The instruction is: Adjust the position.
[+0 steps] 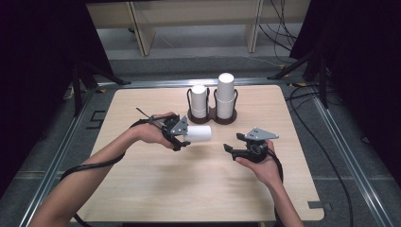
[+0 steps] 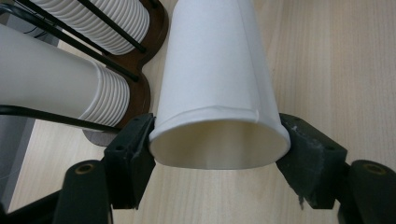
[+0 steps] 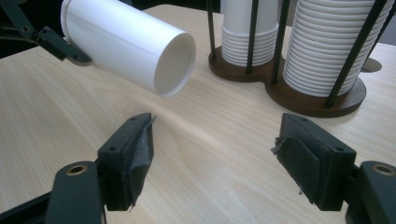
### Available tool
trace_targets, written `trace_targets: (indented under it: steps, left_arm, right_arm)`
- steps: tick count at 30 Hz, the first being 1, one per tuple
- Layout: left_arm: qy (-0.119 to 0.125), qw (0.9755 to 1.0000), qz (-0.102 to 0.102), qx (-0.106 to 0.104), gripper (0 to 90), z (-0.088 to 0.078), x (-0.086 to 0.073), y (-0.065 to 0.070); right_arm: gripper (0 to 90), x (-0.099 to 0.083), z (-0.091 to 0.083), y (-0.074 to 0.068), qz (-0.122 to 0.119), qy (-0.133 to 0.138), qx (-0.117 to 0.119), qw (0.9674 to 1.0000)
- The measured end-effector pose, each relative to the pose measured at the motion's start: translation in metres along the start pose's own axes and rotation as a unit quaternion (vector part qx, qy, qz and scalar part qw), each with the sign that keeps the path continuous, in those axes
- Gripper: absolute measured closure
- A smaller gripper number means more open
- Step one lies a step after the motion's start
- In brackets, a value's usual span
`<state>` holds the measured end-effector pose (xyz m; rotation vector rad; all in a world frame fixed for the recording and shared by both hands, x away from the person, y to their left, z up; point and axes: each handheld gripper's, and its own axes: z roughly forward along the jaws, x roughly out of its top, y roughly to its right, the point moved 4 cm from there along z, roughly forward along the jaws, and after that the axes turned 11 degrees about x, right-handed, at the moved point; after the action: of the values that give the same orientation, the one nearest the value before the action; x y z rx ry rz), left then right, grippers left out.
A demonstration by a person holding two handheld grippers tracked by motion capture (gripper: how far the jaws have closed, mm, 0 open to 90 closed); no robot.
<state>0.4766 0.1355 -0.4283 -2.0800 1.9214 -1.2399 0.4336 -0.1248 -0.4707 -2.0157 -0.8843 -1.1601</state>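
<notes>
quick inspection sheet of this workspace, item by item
surface: pale wooden table, bare around the hands
job's things: white paper cup held level above the table; brown cup holder with two cup stacks
clutter: nothing seen
grippers: left gripper shut on the cup near its rim; right gripper open, nothing between its jaws
cables: black cables on the floor to the right
surroundings: dark curtains, wooden frame behind

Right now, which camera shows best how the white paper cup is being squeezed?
The left gripper view: the white paper cup sits between both black pads, its rim pressed oval. The right gripper view shows the cup's round far end. The high view shows it small, lying sideways in the left hand-held gripper.
</notes>
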Motion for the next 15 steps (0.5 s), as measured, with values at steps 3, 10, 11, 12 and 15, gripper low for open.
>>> trace_targets:
  steps: [3,10,11,12,15]
  left_arm:
    - [-0.008,1.0,0.004,-0.004,30.7,-0.0009,-0.0012,-0.0006]
    - [-0.019,0.9996,0.017,-0.011,30.8,-0.003,-0.0001,-0.0029]
    - [-0.023,0.9995,0.021,-0.012,30.8,-0.0032,0.0,-0.0034]
    - [-0.026,0.9993,0.024,-0.013,30.8,-0.0032,-0.0001,-0.0035]
    - [-0.032,0.9989,0.031,-0.016,30.9,-0.0033,0.0001,-0.0038]
  right_arm:
    - [28.0,0.0006,0.0002,0.0023,-0.016,0.0,-0.002,0.9999]
    - [28.2,0.0017,0.0039,0.0009,-0.021,0.006,0.005,0.9997]
    - [28.1,0.0012,0.0038,-0.0019,-0.001,0.002,0.008,1.0]
    - [28.1,0.0023,0.0035,0.0008,-0.025,0.002,-0.003,0.9997]
    - [28.1,0.0019,0.0045,-0.0028,-0.01,-0.009,0.008,0.9999]
